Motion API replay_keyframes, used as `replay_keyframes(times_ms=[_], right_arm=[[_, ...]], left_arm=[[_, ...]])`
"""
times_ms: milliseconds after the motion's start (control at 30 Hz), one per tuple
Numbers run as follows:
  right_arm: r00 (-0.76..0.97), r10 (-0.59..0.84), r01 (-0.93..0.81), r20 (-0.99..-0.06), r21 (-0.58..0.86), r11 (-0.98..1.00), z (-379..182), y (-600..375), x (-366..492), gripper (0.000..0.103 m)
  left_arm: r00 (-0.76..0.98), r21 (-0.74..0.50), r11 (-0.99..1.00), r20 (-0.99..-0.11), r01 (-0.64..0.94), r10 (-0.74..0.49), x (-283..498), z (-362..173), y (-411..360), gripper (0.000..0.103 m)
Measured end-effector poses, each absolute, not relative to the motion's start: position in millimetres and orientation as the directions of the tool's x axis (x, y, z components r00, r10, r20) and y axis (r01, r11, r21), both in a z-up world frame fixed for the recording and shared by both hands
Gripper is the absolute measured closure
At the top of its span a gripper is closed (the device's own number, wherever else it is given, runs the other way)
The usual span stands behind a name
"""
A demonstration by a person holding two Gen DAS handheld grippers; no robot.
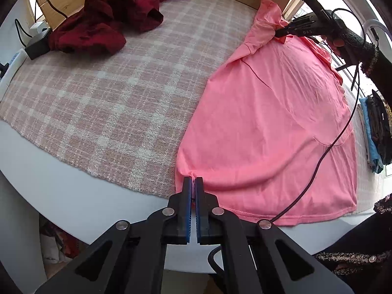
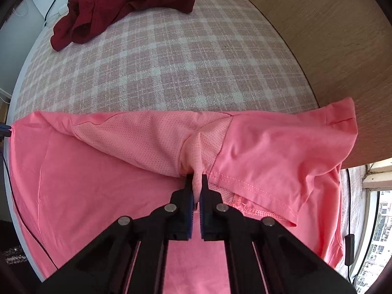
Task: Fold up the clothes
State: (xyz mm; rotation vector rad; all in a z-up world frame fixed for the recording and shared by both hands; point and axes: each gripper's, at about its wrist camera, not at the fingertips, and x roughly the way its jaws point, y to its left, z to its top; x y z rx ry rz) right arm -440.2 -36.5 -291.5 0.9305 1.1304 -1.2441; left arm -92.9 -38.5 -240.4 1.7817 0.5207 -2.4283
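The shirt (image 1: 269, 127) lies on the blanket (image 1: 110, 103) at frame right; a crumpled garment (image 1: 107, 17) sits upper left

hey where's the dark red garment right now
The dark red garment lies crumpled at the far left corner of the checked blanket, beside a power strip, well apart from the pink shirt that both grippers pinch.

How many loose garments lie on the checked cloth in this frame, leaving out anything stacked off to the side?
2. A pink shirt is spread at the near right; a dark red garment is crumpled at the far left. Folded items at the right edge may hide more.
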Motion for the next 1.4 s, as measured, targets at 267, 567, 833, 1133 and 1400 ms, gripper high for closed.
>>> replay_keyframes(times_ms=[267, 567, 833, 1133, 1400], right_arm=[[-0.035, -0.274, 0.991, -0.961, -0.068, 0.111, -263.8, -38.6, -454.7, 0.099], [-0.083, -0.286, 0.993, -0.955, -0.103, 0.055, -242.8, 3.6, -470.5, 0.1], [0.04, -0.286, 0.996, -0.957, 0.062, -0.069, -249.7, 29.6, -489.7, 0.082], [-0.04, -0.282, 0.997, -0.959, -0.057, 0.053, -297.9, -20.1, -449.2, 0.068], [-0.035, -0.325, 0.998, -0.945, -0.049, 0.035, -249.8, -4.6, -472.6, 0.101]], left_arm=[[-0.303, -0.19, -0.952, -0.946, 0.24, 0.112, -86.5, -226.5, -21.7, 0.101], [-0.296, -0.191, -0.975, -0.943, 0.113, 0.151, -99.6, -206.6, 50.5, 0.101], [-0.288, -0.204, -0.971, -0.944, 0.125, 0.162, -105.8, -223.0, 55.1, 0.101], [-0.279, -0.189, -0.97, -0.95, 0.155, 0.14, -103.3, -223.2, 36.1, 0.101], [-0.285, -0.178, -0.98, -0.948, 0.094, 0.144, -95.8, -203.8, 47.7, 0.101]])
